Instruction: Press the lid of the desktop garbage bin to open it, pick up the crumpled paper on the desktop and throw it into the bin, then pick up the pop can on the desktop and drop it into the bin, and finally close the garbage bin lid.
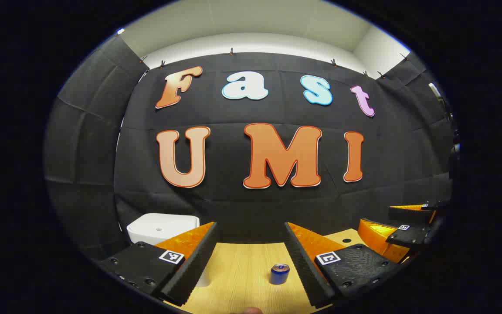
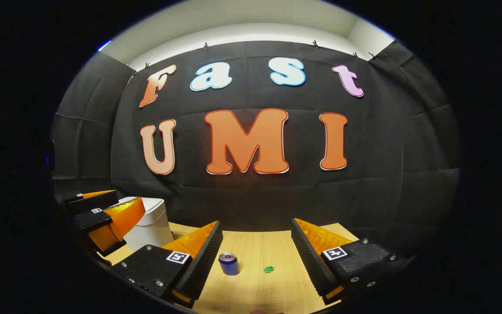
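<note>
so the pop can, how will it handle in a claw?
The pop can stands upright on the wooden table, so a side nudge may tip it, then it could roll. Its smooth round wall looks slippery. If empty, probably light and easily dented.

The white garbage bin (image 1: 162, 227) sat at the back left of the table (image 1: 242, 270), by the black wall, its lid shut and flat. The blue pop can (image 2: 228, 263) stood upright on the wood, out in front of me and right of the bin. A small green crumpled paper (image 2: 269, 269) lay just to the can's right, apart from it.
</note>
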`<state>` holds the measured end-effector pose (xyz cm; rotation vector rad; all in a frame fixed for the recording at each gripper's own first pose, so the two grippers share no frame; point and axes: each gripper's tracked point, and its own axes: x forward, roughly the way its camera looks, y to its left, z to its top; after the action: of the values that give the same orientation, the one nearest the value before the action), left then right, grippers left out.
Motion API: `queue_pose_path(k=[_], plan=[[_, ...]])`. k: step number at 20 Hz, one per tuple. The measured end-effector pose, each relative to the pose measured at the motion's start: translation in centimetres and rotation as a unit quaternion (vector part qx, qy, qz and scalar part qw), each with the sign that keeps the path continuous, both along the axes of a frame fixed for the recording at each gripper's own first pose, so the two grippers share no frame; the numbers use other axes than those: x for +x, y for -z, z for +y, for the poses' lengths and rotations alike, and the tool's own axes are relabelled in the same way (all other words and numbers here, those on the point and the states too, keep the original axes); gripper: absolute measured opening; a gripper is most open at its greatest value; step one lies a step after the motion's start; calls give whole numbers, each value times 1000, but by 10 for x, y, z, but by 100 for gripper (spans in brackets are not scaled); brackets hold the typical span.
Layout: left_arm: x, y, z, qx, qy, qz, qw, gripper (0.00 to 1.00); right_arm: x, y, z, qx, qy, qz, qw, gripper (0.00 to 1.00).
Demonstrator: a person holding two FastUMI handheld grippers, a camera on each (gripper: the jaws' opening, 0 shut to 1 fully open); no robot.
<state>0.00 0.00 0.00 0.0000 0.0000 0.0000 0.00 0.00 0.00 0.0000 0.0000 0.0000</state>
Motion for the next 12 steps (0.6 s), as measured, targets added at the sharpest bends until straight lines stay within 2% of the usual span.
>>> queue_pose_path(k=[12], plan=[[8, 8, -3, 2, 9, 16, 1000, 92, 5, 14, 7, -6, -10, 21, 1000, 94]])
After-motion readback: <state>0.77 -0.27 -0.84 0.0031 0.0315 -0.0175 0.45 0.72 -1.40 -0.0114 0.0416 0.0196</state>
